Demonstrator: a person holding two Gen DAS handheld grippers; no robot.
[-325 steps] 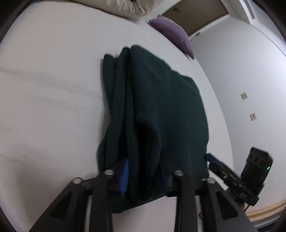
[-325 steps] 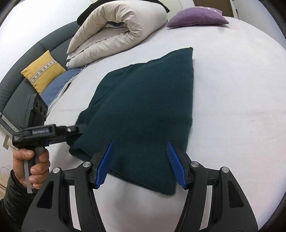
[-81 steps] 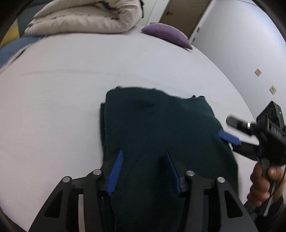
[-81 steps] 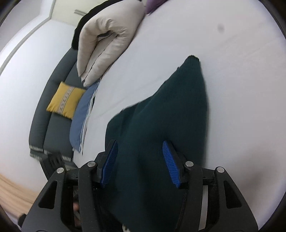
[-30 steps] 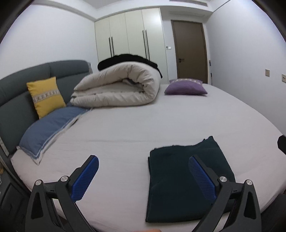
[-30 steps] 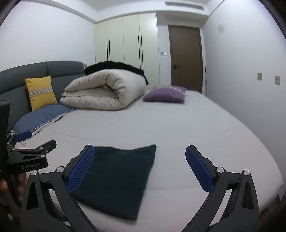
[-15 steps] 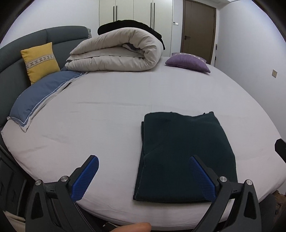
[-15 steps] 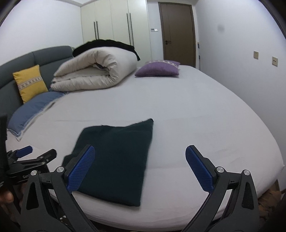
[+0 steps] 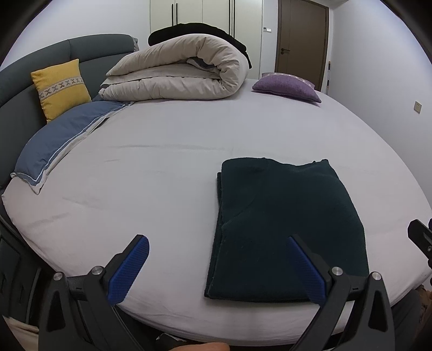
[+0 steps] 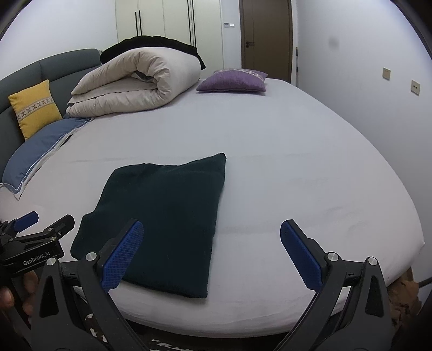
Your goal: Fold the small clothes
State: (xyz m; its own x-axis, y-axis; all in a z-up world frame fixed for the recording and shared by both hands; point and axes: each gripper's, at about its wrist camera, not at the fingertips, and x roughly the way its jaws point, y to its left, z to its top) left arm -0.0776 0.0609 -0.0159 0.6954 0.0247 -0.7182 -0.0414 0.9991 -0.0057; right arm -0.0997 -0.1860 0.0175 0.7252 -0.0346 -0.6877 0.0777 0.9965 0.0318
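bed [image 9: 175, 167]: big, with a light sheet, fills the middle | rolled-up duvet [image 9: 175, 78]: cream, top middle | black cloth [image 9: 194, 28]: on top of the duvet | yellow cushion [image 9: 60, 87]: upper left, against the grey headboard [image 9: 89, 50] | blue pillow [image 9: 59, 143]: left | purple cushion [image 9: 287, 87]: upper right | brown door [image 9: 303, 40]: top right | white wardrobe [image 10: 167, 24]: top middle

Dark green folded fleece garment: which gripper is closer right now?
Left, marginally. The left gripper fronts the dark green folded fleece garment's near-left edge; the right gripper sits off its near-right corner. Both open, neither touching.
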